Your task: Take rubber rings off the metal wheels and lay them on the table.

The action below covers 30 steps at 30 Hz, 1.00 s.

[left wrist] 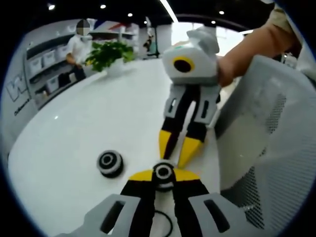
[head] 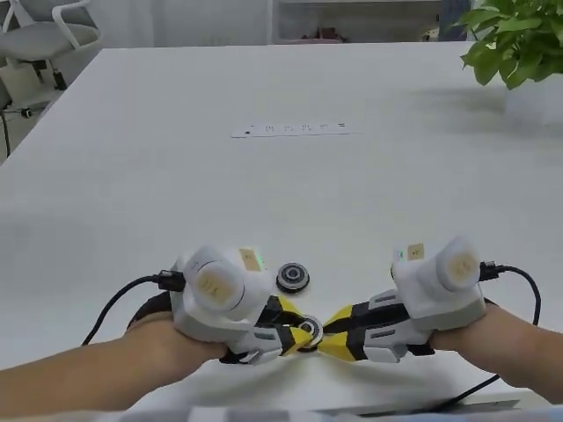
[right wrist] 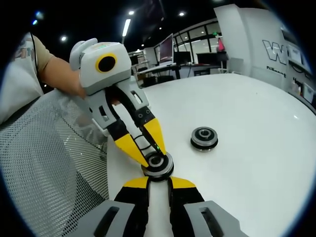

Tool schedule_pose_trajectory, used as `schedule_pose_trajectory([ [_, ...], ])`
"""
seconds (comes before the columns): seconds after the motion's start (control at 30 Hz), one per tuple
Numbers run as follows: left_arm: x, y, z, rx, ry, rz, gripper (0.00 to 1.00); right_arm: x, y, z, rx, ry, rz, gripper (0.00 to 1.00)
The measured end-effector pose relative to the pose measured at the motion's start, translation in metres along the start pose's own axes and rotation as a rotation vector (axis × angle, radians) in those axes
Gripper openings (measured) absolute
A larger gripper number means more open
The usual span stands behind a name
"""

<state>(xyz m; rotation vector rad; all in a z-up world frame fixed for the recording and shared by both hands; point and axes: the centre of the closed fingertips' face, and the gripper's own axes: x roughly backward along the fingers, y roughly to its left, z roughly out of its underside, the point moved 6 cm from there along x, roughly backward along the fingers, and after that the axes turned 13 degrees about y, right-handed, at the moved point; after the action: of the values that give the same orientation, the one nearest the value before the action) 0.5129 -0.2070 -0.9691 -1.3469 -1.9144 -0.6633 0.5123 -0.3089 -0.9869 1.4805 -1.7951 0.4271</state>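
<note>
A small metal wheel (head: 308,333) with a dark rubber ring around it is held just above the white table (head: 264,193), close to its near edge. My left gripper (head: 297,331) is shut on this wheel (left wrist: 163,173). My right gripper (head: 327,333) meets it head-on, its jaws closed against the wheel's rim (right wrist: 158,165), where the ring sits. A second wheel (head: 292,277) lies flat on the table just beyond them, apart from both grippers. A thin black ring (left wrist: 171,223) lies on the table under my left gripper (left wrist: 163,177).
A white power strip (head: 295,130) lies mid-table. A potted plant (head: 515,40) stands at the far right corner, and a grey chair (head: 44,40) is at the far left. A mesh chair back (left wrist: 266,143) is close behind the table's near edge.
</note>
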Motion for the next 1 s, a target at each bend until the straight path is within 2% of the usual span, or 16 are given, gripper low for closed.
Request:
schedule_pose_trajectory([
  [0.33,-0.005,0.011,0.006,0.003,-0.002,-0.005,0.13,0.001,-0.001,0.002,-0.040,-0.020,-0.023,0.10],
  [0.4,-0.006,0.011,0.006,0.002,-0.001,-0.008,0.13,0.001,-0.001,0.002,-0.040,-0.018,-0.025,0.10],
  [0.43,-0.004,0.006,0.003,0.001,-0.001,-0.009,0.13,0.001,-0.002,0.002,-0.041,-0.018,-0.026,0.10],
  [0.53,-0.004,0.006,0.003,0.000,0.000,-0.011,0.13,0.001,-0.002,0.002,-0.041,-0.017,-0.029,0.10],
  [0.6,-0.003,0.002,0.000,-0.001,0.000,-0.012,0.13,0.001,-0.003,0.002,-0.027,-0.009,-0.031,0.09],
  [0.7,-0.004,0.003,0.001,-0.003,-0.001,-0.013,0.13,0.000,-0.003,-0.001,0.030,0.027,-0.022,0.09],
  [0.77,-0.004,0.004,0.001,-0.003,-0.002,-0.012,0.13,0.000,-0.003,-0.002,0.040,0.036,-0.021,0.09],
  [0.83,-0.004,0.004,0.001,-0.003,-0.002,-0.013,0.13,0.000,-0.004,-0.002,0.033,0.043,-0.021,0.09],
  [0.87,-0.004,0.005,0.002,-0.004,-0.001,-0.014,0.13,0.001,-0.006,0.000,0.022,0.053,0.000,0.05],
  [0.93,-0.004,0.004,0.001,-0.005,0.000,-0.015,0.13,0.001,-0.006,0.000,-0.021,0.036,-0.017,0.01],
  [1.0,-0.004,0.005,0.001,-0.005,0.000,-0.016,0.13,0.001,-0.006,0.001,-0.023,0.034,-0.018,0.01],
])
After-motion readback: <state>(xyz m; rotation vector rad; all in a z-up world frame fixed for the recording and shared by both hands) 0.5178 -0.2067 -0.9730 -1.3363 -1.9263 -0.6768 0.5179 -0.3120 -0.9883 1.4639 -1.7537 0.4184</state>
